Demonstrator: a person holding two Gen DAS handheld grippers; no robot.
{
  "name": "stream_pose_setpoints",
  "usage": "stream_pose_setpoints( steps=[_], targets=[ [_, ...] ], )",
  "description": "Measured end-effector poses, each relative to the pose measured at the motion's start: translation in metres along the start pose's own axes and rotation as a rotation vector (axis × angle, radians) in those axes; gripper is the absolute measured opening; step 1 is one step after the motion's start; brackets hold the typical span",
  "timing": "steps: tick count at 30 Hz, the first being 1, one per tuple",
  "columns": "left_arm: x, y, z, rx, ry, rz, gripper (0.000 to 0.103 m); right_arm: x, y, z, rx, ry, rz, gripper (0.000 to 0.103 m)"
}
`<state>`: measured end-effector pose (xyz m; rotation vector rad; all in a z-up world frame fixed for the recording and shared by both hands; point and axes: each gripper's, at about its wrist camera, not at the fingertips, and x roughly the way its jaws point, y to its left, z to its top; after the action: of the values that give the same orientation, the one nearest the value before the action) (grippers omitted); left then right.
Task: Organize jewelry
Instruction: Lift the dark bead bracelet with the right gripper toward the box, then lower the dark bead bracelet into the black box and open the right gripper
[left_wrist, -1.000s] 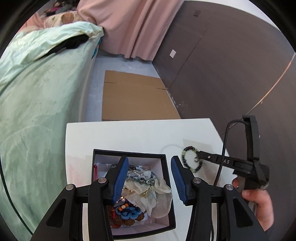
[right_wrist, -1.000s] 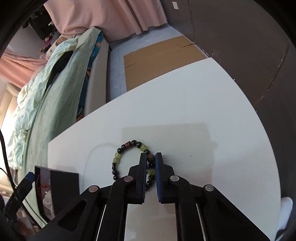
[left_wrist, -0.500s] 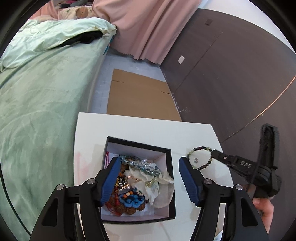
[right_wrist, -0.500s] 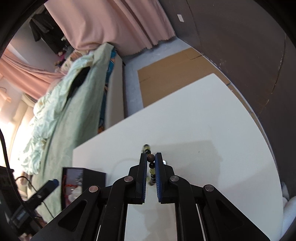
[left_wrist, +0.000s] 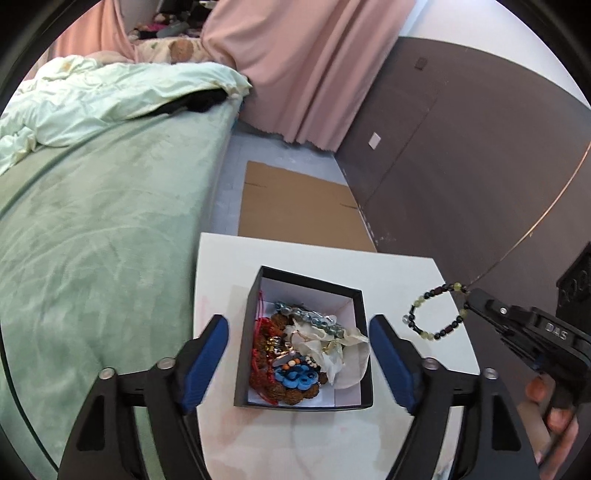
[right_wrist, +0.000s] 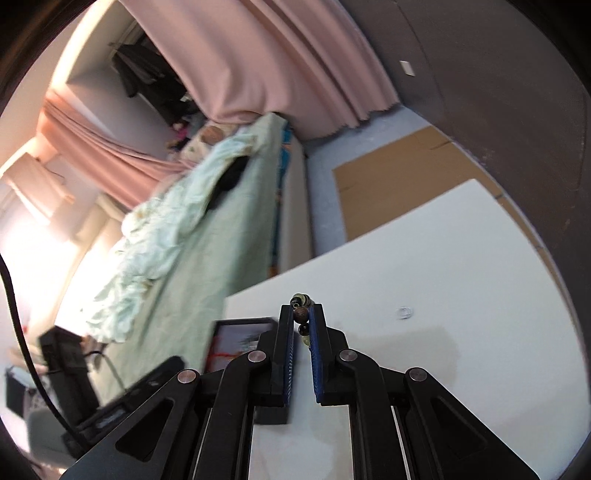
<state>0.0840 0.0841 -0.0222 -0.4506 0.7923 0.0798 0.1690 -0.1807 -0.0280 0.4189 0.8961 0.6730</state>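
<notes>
Bracelet (left_wrist: 437, 312) hangs pinched in right gripper (right_wrist: 302, 314), clear of table (left_wrist: 399, 273), right of box (left_wrist: 364, 332). Left gripper (left_wrist: 297, 360) empty, jaws opening astride box. Advice: carry over box centre, lower, then release.

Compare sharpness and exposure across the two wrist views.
Left wrist view: sharp, evenly lit; box and bracelet are crisp, with fisheye bending at the edges. Right wrist view: motion blur on the bed and box, window glare blown out at left.
</notes>
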Motion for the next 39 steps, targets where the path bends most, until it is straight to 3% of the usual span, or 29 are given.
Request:
stream_pose_setpoints(
  steps=[7, 18, 21, 22, 23, 24, 26, 39],
  targets=[
    [-0.022, 0.014, 0.001, -0.044, -0.053, -0.003, 0.103, 0.007, 0.036, -0.013, -0.031, -0.007, 0.098, 0.01],
    [-0.028, 0.036, 0.009, -0.111, -0.089, 0.012, 0.103, 0.044, 0.064, -0.028, -0.05, 0.088, 0.207, 0.011],
    [-0.028, 0.039, 0.011, -0.127, -0.094, 0.008, 0.103, 0.056, 0.062, -0.029, -0.056, 0.133, 0.143, 0.014],
    [-0.027, 0.039, 0.011, -0.128, -0.093, 0.006, 0.103, 0.058, 0.059, -0.029, -0.046, 0.147, 0.13, 0.027],
    [-0.026, 0.039, 0.011, -0.127, -0.091, 0.004, 0.103, 0.057, 0.054, -0.029, -0.03, 0.145, 0.118, 0.047],
    [-0.026, 0.038, 0.011, -0.123, -0.09, 0.003, 0.103, 0.052, 0.049, -0.028, -0.016, 0.124, 0.105, 0.058],
    [-0.027, 0.034, 0.009, -0.108, -0.092, 0.0, 0.103, 0.042, 0.041, -0.024, -0.007, 0.089, 0.078, 0.062],
    [-0.033, 0.002, 0.0, -0.032, -0.133, -0.085, 0.102, -0.013, 0.001, -0.014, 0.007, -0.019, -0.056, 0.062]
  ],
)
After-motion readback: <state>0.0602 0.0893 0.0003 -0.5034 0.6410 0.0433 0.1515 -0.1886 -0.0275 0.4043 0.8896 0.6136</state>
